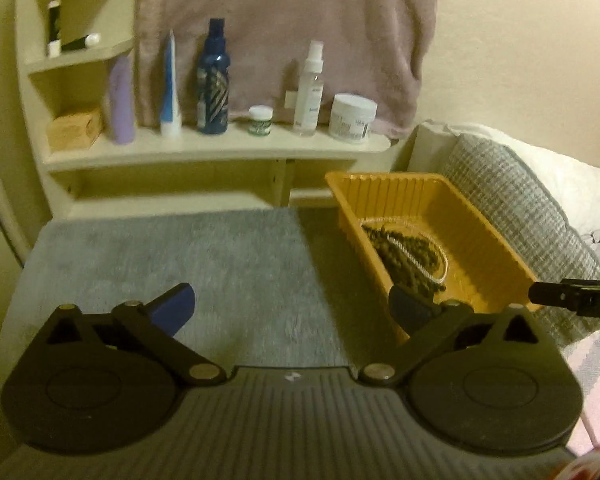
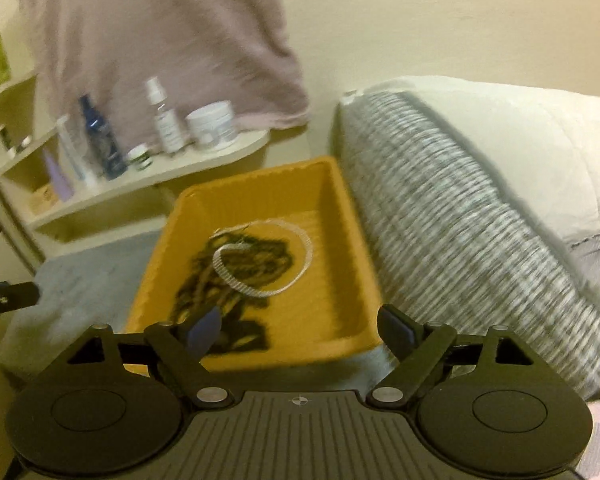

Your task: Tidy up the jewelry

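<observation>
Left gripper (image 1: 292, 312) jaws spread, grey mat (image 1: 180, 264), yellow tray (image 1: 480, 216), bottle shelf (image 1: 220, 148)

The left gripper (image 1: 292, 312) hangs over a grey mat (image 1: 204, 264), its blue-padded jaws spread wide with nothing between them. To the right on the mat sits an orange tray (image 1: 480, 216) holding a heap of dark beaded jewelry (image 1: 404, 256) with a pale chain (image 1: 428, 268) across it. Behind, a cream shelf (image 1: 220, 148) carries bottles and jars, among them a blue bottle (image 1: 213, 84) and a white jar (image 1: 352, 118). The right gripper's black tip (image 1: 572, 300) enters at the right edge.
</observation>
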